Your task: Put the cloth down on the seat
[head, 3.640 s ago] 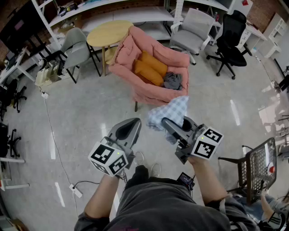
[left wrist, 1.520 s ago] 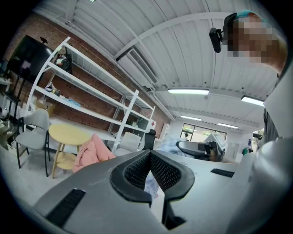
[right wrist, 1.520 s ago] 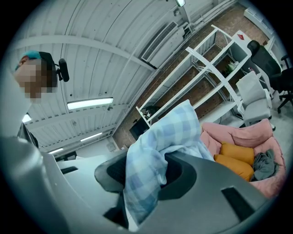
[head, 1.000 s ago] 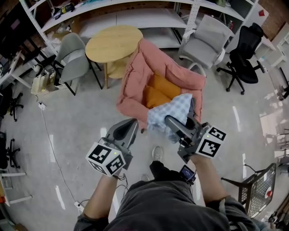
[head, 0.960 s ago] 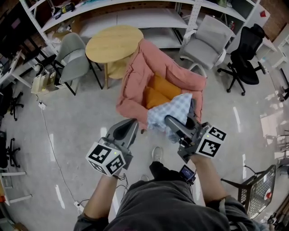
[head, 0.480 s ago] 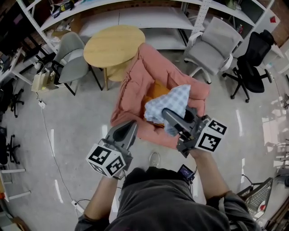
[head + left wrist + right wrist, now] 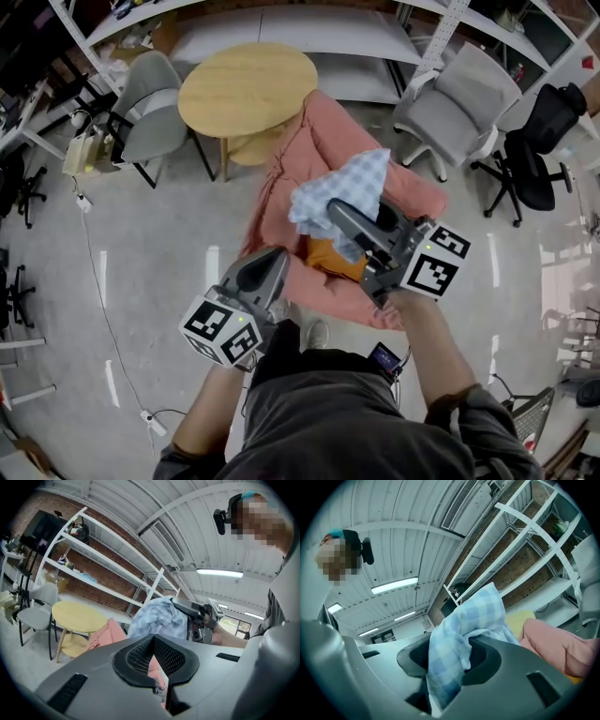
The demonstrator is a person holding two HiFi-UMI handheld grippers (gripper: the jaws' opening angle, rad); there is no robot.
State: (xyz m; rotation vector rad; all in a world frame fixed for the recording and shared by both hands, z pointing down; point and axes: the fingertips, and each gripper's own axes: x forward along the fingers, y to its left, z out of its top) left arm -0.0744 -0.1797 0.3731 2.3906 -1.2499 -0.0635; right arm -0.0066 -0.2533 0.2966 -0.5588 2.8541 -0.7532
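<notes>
One risk stands out: the checked cloth (image 7: 345, 183), clamped in the right gripper (image 7: 345, 216), is held above the pink armchair (image 7: 319, 141), seemingly nearer its back than its orange seat cushion (image 7: 336, 260), so a release here could leave it draped on the backrest. The left gripper (image 7: 265, 267), jaws together and empty, is held at the armchair's front edge. The fold pinched between the right jaws is shown only in the right gripper view; the cloth's place over the armchair is given only by the head view.

Round pale-wood table (image 7: 248, 89) stands just beside a grey shell chair (image 7: 150, 103); grey padded office chair (image 7: 459, 103) and black swivel chair (image 7: 544, 141) sit nearby.
</notes>
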